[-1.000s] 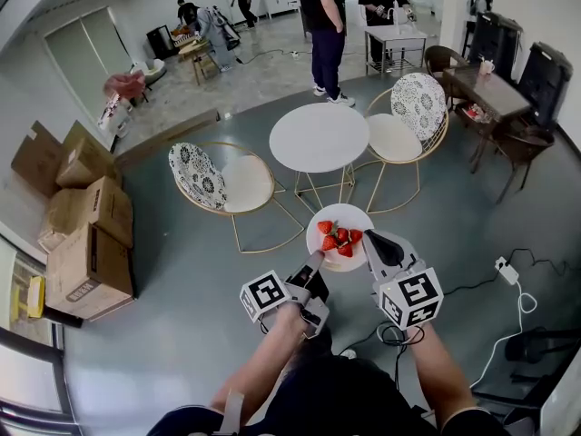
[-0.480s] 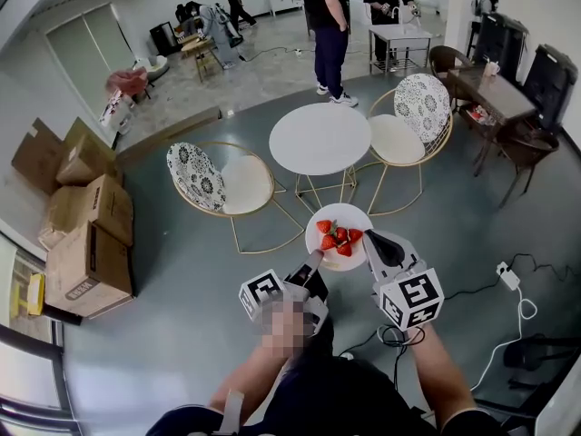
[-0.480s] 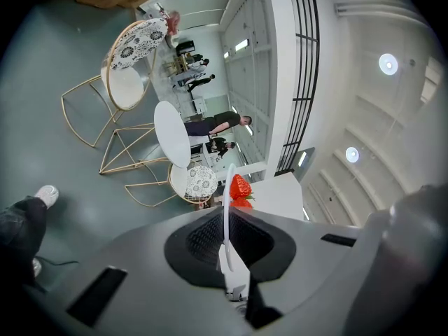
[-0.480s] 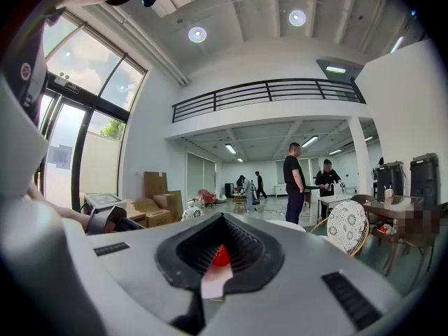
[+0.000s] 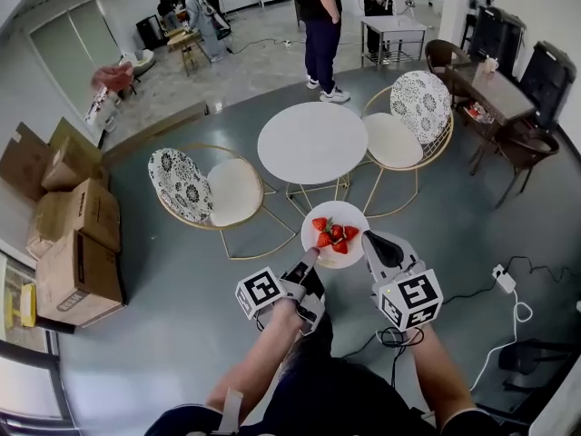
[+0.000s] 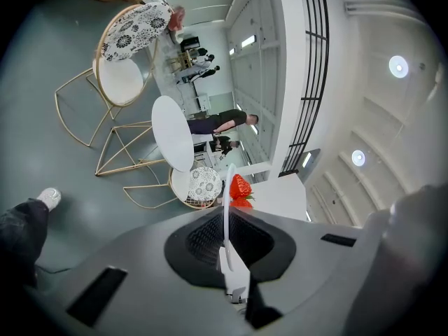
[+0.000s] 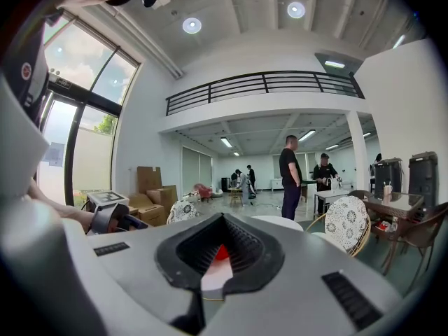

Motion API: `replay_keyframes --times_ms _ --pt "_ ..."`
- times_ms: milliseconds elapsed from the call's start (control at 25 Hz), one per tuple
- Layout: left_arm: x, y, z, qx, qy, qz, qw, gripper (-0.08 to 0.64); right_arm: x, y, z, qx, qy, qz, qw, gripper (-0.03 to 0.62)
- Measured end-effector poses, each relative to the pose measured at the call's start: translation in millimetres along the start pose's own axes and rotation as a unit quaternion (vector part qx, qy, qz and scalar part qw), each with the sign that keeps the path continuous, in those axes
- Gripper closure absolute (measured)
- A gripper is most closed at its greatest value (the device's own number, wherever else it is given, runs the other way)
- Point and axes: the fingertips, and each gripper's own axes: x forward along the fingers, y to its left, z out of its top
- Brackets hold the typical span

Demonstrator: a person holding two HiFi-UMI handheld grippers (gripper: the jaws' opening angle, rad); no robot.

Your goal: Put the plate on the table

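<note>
- Head view: a white plate point(image 5: 338, 209) carrying strawberries point(image 5: 332, 234) is held in the air over the grey floor point(image 5: 182, 280). It is nearer than the round white table point(image 5: 312, 142) and not resting on it. The left gripper point(image 5: 311, 256) pinches the plate's near-left rim, and the right gripper point(image 5: 367, 240) clamps its right rim. A left chair point(image 5: 213, 189) and a right chair point(image 5: 399, 121) flank the table. Cardboard boxes point(image 5: 77, 243) are stacked at the left.
- Left gripper view: the jaws are pressed onto the plate's rim. The plate shows edge-on as a thin white line running out between them, with the strawberries red past the tips.
- Right gripper view: the jaws are closed on the plate's white rim, with red fruit showing in the gap. The table lies beyond, and people point(image 7: 289, 177) stand far off.
</note>
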Motion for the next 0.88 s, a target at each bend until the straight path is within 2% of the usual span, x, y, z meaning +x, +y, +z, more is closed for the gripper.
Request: replay_keyframes --times_ms 600,880 --pt "91 41 118 -0.029 0.015 0.025 0.9992 0.546 145 -56 2 0.008 0.047 -0.012 0.999 0.588" --pt "125 55 171 -0.029 0.03 0.029 0.9987 0.546 201 -72 11 0.001 0.066 -0.028 0.997 0.588"
